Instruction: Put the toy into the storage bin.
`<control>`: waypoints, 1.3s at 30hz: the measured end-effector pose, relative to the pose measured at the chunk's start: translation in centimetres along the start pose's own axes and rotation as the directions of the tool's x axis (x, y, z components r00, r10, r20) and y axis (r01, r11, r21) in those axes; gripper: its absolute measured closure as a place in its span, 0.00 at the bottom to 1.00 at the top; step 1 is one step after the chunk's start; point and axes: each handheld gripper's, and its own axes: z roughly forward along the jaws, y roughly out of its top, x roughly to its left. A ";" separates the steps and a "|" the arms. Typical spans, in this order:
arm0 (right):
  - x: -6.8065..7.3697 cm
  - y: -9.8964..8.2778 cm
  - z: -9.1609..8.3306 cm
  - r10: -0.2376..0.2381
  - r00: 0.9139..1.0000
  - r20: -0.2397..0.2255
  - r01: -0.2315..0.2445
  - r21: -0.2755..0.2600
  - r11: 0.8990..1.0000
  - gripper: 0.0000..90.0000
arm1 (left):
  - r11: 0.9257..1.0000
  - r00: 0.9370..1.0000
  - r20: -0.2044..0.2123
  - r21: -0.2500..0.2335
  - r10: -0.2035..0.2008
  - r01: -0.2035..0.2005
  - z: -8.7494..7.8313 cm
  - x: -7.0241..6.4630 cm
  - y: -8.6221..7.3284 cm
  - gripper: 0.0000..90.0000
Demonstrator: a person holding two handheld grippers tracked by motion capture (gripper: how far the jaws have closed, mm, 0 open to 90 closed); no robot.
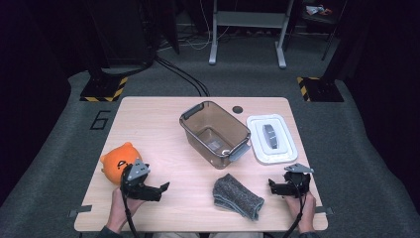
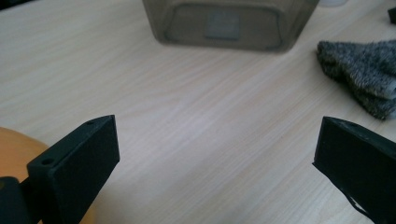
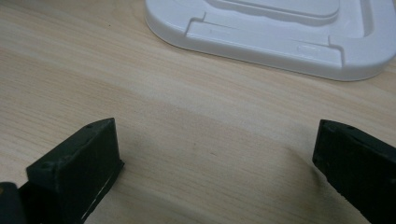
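Left gripper [image 1: 161, 188], beside what looks like an orange plush toy [image 1: 118, 160], gapes wide and empty; right gripper [image 1: 272, 186] likewise, near the white lid [image 1: 272, 139].

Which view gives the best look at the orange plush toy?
The high view: the orange plush toy sits whole at the table's near-left edge, behind the left gripper. The left gripper view catches just an orange sliver beside one jaw.

Orange plush toy [image 1: 117, 161] (with a face) sits at the table's near-left, beside folded grey cloth [image 1: 236, 197].
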 end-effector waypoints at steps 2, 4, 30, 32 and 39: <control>0.0 0.0 0.0 0.000 1.000 -0.001 0.000 0.001 1.000 0.00 | 1.000 0.999 -0.031 -0.017 0.010 -0.010 -1.0 0.9 0.4 0.00; 0.0 0.0 0.0 0.002 1.000 -0.001 -0.002 0.001 1.000 0.00 | 1.000 0.998 -0.060 -0.023 0.010 -0.011 -2.0 2.1 0.7 0.00; 0.0 0.0 0.0 -0.002 1.000 0.003 0.002 -0.002 1.000 0.00 | 0.996 0.996 -0.071 0.071 -0.055 0.060 -2.0 11.5 -2.7 0.11; 0.0 0.0 0.0 -0.004 1.000 0.000 0.004 0.001 1.000 0.00 | 0.996 0.997 -0.067 0.082 -0.036 0.042 -1.6 11.2 -2.9 0.17; -0.1 0.0 0.0 0.000 1.000 -0.001 0.000 0.003 1.000 0.00 | 0.994 0.993 -0.106 0.088 -0.058 0.068 -1.0 10.4 -3.5 0.49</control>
